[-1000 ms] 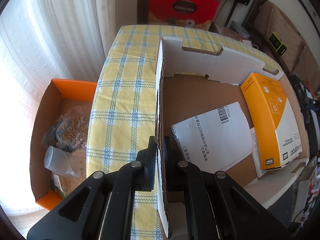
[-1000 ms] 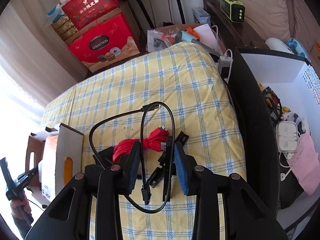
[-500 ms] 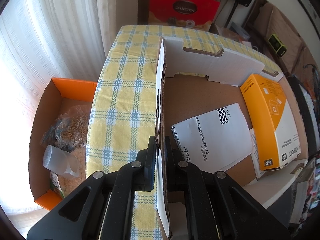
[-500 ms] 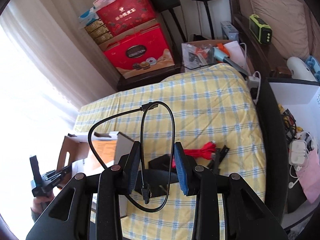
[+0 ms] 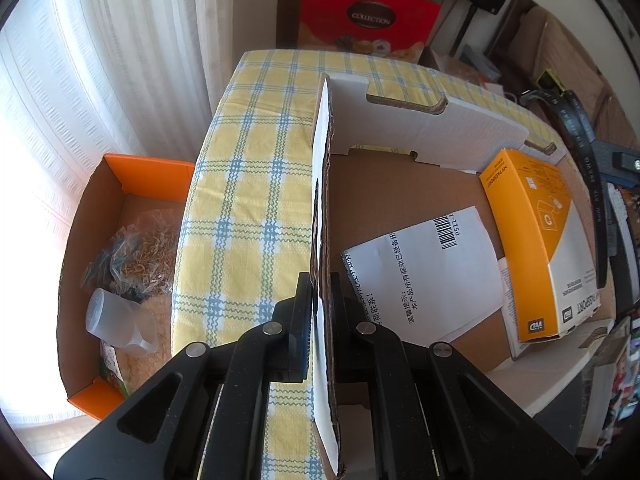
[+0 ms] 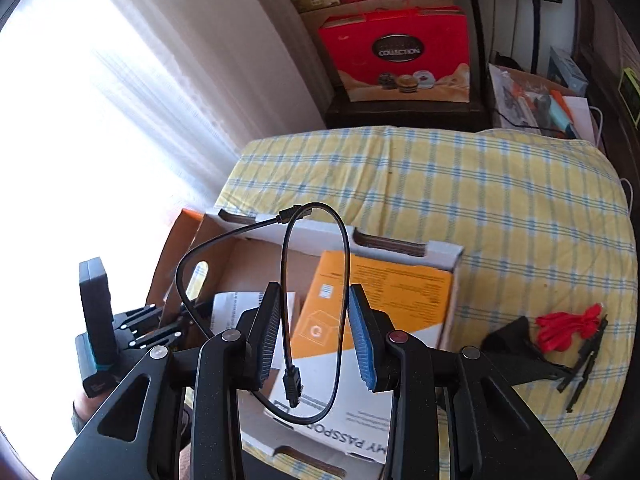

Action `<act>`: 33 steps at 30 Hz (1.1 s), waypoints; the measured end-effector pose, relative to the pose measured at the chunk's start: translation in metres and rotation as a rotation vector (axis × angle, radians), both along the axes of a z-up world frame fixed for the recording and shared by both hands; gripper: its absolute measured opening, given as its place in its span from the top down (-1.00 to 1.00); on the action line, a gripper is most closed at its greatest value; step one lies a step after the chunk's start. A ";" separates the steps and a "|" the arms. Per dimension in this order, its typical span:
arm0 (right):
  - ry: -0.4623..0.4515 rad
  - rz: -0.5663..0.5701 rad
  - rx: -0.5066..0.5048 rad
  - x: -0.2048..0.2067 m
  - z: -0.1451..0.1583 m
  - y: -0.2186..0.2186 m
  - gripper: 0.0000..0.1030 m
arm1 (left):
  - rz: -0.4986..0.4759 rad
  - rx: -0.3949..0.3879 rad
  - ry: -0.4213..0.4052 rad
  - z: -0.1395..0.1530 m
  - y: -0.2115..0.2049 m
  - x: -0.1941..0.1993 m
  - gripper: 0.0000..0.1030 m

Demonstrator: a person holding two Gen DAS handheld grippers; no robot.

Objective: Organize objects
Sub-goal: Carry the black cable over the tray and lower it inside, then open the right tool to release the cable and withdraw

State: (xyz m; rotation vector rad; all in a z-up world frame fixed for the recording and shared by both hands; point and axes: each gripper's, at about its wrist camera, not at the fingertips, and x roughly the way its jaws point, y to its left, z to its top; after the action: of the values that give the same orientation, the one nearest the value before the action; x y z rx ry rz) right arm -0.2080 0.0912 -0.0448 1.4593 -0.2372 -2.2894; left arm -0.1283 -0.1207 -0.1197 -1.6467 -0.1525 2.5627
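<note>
Black cable [image 6: 312, 300]: looped, long axis near-to-far, free plug pointing down, grasped between right gripper [image 6: 316, 336] pads above cardboard box [image 6: 400, 250]. Left gripper [image 5: 320, 320] clenched on box's left wall; orange carton [image 5: 536, 248] lying inside, right.

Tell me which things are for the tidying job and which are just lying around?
For the job:
- cardboard box
- black cable
- orange box
- red cable

Lying around:
- red gift box
- plastic cup
- curtain

matt corrugated cardboard box [image 5: 400, 184]
</note>
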 end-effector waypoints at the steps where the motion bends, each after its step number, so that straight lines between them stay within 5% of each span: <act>1: -0.004 0.010 0.003 -0.001 -0.002 -0.009 0.35 | 0.001 0.002 0.000 0.000 0.000 0.000 0.88; 15: -0.051 0.108 0.062 -0.004 -0.038 -0.084 0.33 | 0.003 0.006 0.002 -0.002 -0.001 0.002 0.88; 22: -0.046 0.094 0.126 -0.004 -0.048 -0.091 0.10 | 0.002 0.007 0.001 -0.002 -0.001 0.002 0.88; 33: 0.032 0.085 0.079 0.006 -0.010 -0.066 -0.11 | 0.002 0.008 0.000 0.000 0.000 0.003 0.88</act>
State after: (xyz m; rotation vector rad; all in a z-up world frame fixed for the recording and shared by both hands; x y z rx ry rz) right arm -0.2022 0.0253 -0.0550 1.4411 -0.0746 -2.2748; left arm -0.1257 -0.1212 -0.1202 -1.6444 -0.1642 2.5604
